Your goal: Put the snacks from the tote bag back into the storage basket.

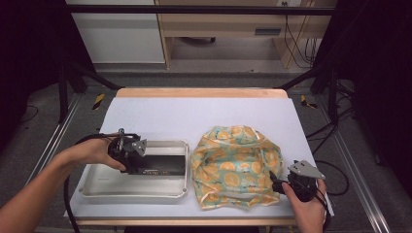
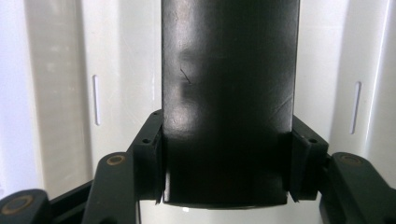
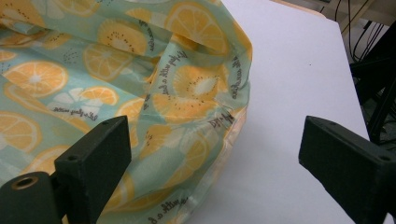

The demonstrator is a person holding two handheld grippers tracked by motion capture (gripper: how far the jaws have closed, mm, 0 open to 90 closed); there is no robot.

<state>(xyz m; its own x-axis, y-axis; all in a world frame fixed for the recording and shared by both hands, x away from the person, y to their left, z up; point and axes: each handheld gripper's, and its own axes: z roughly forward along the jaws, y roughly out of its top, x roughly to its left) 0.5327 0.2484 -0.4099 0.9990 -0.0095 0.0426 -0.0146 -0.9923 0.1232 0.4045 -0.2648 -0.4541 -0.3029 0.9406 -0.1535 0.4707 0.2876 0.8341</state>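
A long black box (image 1: 165, 165) lies in a white tray (image 1: 136, 194) at the front left of the table. My left gripper (image 1: 140, 162) is shut on the box's near end. In the left gripper view both pads (image 2: 150, 163) press on the sides of the black box (image 2: 229, 93), with the white tray (image 2: 116, 70) behind it. A crumpled cloth printed with orange slices (image 1: 235, 162) lies to the right of the tray. My right gripper (image 1: 275, 181) stands open at the cloth's front right edge. In the right gripper view the cloth's hem (image 3: 187, 112) lies between the jaws of my right gripper (image 3: 222, 156), and no pad presses on it.
A white sheet (image 1: 194, 116) covers the table, bare along the back. The wooden edge (image 1: 199, 92) runs along the far side. Cables and metal frame rails (image 1: 335, 141) flank the table on the right.
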